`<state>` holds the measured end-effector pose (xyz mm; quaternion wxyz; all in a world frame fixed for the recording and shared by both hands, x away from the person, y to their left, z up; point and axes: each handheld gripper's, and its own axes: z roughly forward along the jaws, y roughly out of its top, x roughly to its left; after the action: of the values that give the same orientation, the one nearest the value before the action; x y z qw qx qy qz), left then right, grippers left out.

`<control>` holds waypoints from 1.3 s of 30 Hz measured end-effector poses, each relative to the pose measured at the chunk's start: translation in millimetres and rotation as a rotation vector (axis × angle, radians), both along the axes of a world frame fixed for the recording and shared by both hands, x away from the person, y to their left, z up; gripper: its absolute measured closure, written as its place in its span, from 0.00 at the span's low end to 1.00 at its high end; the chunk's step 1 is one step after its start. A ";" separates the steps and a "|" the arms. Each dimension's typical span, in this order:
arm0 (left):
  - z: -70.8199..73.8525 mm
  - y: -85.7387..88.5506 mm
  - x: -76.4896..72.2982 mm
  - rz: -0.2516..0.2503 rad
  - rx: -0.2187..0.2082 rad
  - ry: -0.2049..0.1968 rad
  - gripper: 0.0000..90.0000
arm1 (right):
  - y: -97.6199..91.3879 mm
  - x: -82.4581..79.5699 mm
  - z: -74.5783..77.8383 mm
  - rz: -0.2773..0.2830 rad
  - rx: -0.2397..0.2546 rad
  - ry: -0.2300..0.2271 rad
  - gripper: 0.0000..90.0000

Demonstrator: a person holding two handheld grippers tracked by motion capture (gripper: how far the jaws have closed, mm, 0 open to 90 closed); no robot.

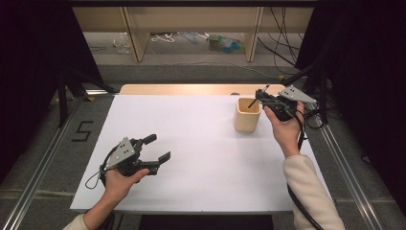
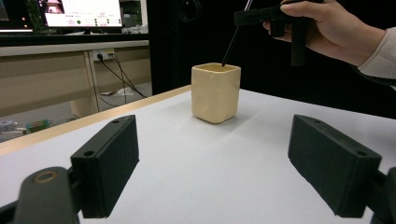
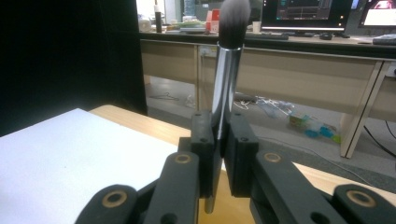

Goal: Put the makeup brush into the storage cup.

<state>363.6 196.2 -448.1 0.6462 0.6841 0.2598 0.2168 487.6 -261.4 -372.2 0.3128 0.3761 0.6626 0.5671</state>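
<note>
Nearest the high camera, the person's two forearms come up from the bottom edge, both cut off at the sleeve. The left gripper (image 1: 158, 148) rests low over the near left part of the white worktop (image 1: 191, 143), its jaws spread wide with nothing between them; in the left gripper view (image 2: 215, 158) only bare white surface lies between the two black pads.

Across the worktop, at the far right, the right gripper (image 1: 261, 97) is held above and just beside a cream square cup (image 1: 247, 115). Its jaws are pressed together on a makeup brush (image 3: 224, 88), pinching the shiny metal ferrule. In the right gripper view (image 3: 219, 135) the dark bristle head stands up past the jaws and is cut off by the top edge, while the lower handle disappears behind the pads. From the left gripper view, the thin black handle (image 2: 232, 42) slants down from the gripper into the mouth of the cup (image 2: 215, 92); its tip is hidden behind the rim, so I cannot tell whether it touches the bottom or the inner wall. From above, the brush (image 1: 252, 102) is only a small dark sliver over the cup's opening, hard to make out.
</note>
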 end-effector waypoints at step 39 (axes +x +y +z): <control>-0.4 -0.2 0.1 -0.002 0.001 0.001 0.18 | 1.1 12.1 -7.3 -0.022 -0.021 0.023 0.93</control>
<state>363.7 196.0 -448.4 0.6459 0.6848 0.2593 0.2160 499.7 -260.4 -379.5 0.3152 0.3865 0.6678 0.5525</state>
